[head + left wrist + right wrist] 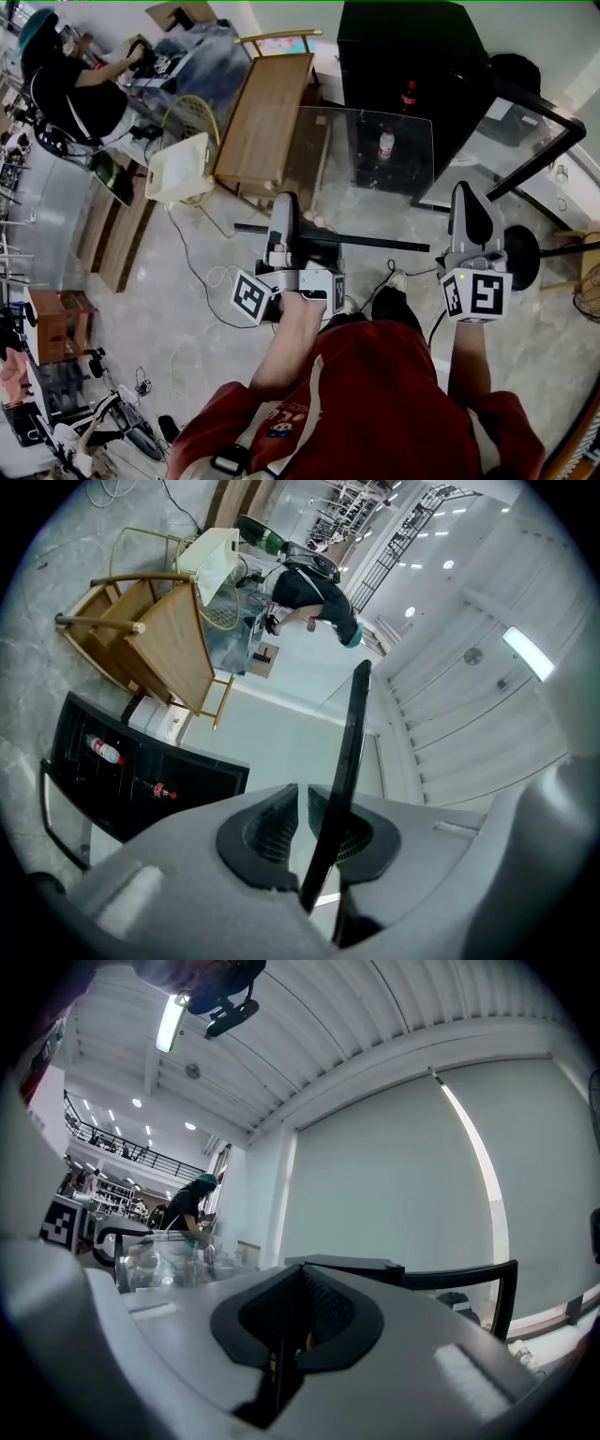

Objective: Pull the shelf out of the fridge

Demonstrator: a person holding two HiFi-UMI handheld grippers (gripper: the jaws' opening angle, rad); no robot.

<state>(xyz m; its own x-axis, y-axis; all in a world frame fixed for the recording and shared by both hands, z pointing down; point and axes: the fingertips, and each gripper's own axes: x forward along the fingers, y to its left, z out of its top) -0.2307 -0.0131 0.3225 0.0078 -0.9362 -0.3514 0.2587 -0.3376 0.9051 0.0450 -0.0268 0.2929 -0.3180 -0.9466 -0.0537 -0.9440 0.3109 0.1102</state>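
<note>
- The shelf point(375, 241) is a flat rectangular pane of clear glass with a thin black rim. There is one, and it is out of the fridge point(412, 56), held in the air in front of it above the floor point(187, 309).
- The left tongs point(284, 200) are grey moulded plastic with black ribbed pads. They are narrowed onto the shelf's black front rim, which runs as a thin dark strip between the pads.
- The right tongs point(302, 1283) are made the same way. They are pressed together with nothing between them, off the right end of the rim.
- Each tool carries one cube with black-and-white square markers, two in all point(251, 295) point(476, 292).
- The fridge is a matt black box. Its one door point(539, 112), glass in a black frame, stands open to the right.
- Two bottles stand inside. One is dark with a red cap point(409, 94), the other pale with a red band point(385, 142), seen through the pane.
- The floor is glossy grey stone-look tile.
- One white plastic basket point(178, 169) sits left of a slatted wooden frame point(267, 112).
</note>
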